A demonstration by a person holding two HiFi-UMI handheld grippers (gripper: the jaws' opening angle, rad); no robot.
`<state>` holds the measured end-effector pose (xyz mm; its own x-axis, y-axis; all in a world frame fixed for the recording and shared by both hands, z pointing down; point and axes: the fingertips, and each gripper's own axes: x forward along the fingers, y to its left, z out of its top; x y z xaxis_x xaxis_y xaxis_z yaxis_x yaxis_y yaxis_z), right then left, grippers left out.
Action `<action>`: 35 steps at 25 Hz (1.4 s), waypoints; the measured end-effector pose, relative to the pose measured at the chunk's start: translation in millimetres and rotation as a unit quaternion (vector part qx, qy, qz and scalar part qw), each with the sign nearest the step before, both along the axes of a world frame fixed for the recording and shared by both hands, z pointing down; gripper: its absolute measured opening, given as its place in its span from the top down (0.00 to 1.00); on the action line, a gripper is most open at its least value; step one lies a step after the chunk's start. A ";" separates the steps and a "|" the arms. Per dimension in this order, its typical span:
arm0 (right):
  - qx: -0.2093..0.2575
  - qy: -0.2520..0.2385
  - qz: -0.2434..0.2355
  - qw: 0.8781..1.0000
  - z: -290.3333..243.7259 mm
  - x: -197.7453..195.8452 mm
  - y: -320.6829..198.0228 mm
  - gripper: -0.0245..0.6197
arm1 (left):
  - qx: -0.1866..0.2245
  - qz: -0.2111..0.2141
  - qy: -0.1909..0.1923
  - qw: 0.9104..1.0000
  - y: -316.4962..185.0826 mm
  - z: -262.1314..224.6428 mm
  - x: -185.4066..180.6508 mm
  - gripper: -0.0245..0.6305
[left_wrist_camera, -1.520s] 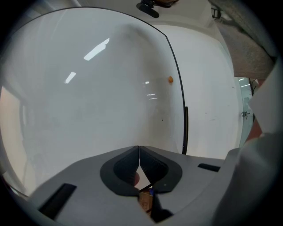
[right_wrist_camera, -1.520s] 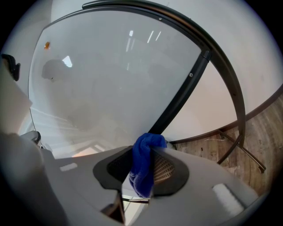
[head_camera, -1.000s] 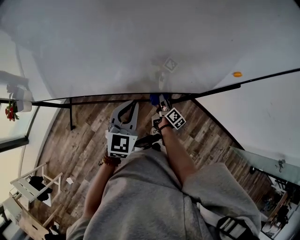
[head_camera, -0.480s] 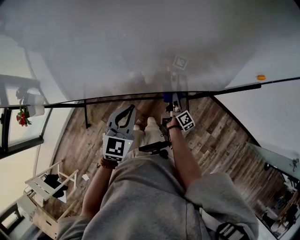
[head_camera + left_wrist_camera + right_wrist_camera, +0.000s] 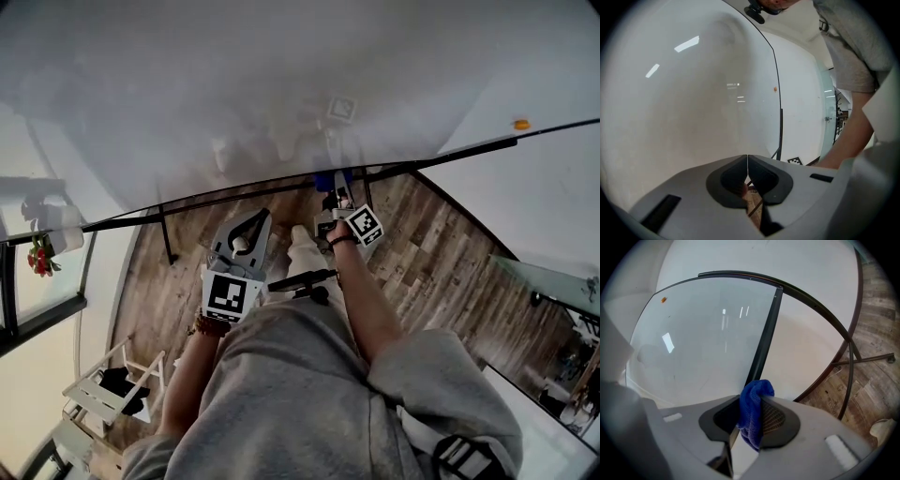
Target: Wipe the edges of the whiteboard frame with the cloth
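Since the whiteboard (image 5: 281, 84) is the biggest thing, filling the top of the head view, we start there. Its thin black frame (image 5: 760, 345) runs up the middle of the right gripper view. Our left gripper (image 5: 255, 217) hangs below the board, left of the middle, with its jaws pressed together on nothing. Our right gripper (image 5: 330, 192) is right by the frame, near the middle, pinching the small blue cloth (image 5: 323, 179). We think the cloth is soft, light and floppy. So we should hold a thick bunched fold and let some stick out to rub the edge.
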<state>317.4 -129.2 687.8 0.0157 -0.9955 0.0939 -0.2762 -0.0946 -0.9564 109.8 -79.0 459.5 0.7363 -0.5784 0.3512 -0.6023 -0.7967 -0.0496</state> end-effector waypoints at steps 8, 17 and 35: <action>0.000 -0.020 0.007 1.000 -1.9 -26.8 -3.5 0.78 | -0.006 -0.005 -0.002 1.000 -9.8 0.2 -40.3 0.94; -0.001 -0.023 0.009 1.000 -2.6 -44.6 -3.4 0.78 | -0.009 -0.012 0.004 1.000 -16.7 -0.5 -65.0 0.94; 0.012 -0.047 0.027 0.998 -2.3 -76.4 -5.1 0.78 | -0.023 0.002 0.002 1.000 -18.0 2.0 -85.7 0.94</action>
